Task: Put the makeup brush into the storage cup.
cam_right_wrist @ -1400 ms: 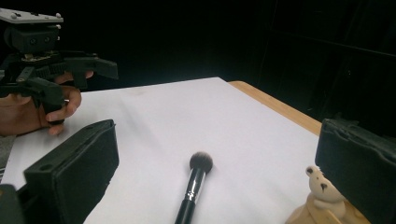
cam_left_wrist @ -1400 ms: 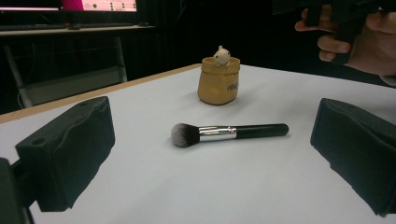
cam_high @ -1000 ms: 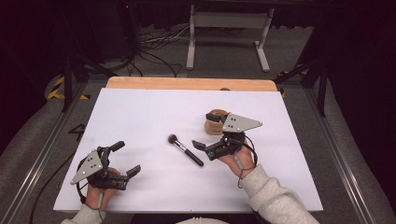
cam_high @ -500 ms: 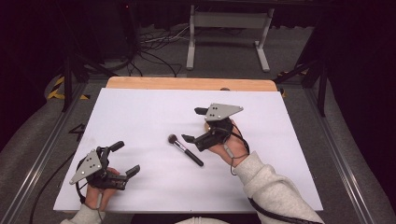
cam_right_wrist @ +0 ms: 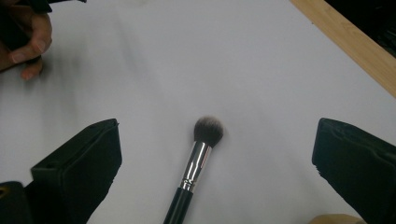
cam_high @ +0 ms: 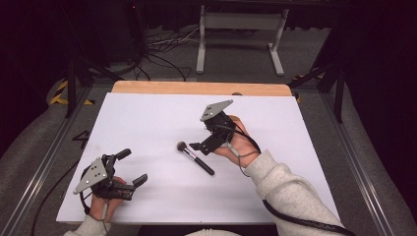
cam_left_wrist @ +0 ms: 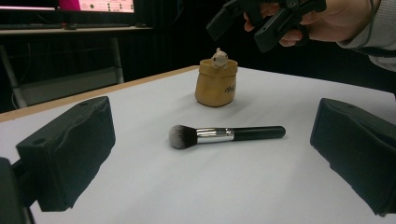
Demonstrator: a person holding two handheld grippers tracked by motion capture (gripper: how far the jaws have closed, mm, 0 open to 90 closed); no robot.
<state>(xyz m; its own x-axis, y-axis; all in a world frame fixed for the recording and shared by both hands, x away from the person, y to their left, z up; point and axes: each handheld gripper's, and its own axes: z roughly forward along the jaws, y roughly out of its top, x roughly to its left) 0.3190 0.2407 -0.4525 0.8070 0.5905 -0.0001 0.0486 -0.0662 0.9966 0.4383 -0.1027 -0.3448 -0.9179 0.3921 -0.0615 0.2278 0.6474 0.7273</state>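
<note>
Right gripper (cam_high: 199, 146), jaws wide and empty above the brush (cam_high: 195, 158), might pinch its slippery round handle and squirt it toward the little pot (cam_left_wrist: 216, 82).

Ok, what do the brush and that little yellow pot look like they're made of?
Makeup brush: matte black handle, probably plastic or painted wood; the shiny silver collar looks like metal; soft dark bristles with pale tips, likely synthetic. Yellow pot: mustard body with a soft sheen and sack-like folds, so probably glazed ceramic or resin; hard to tell which.
</note>
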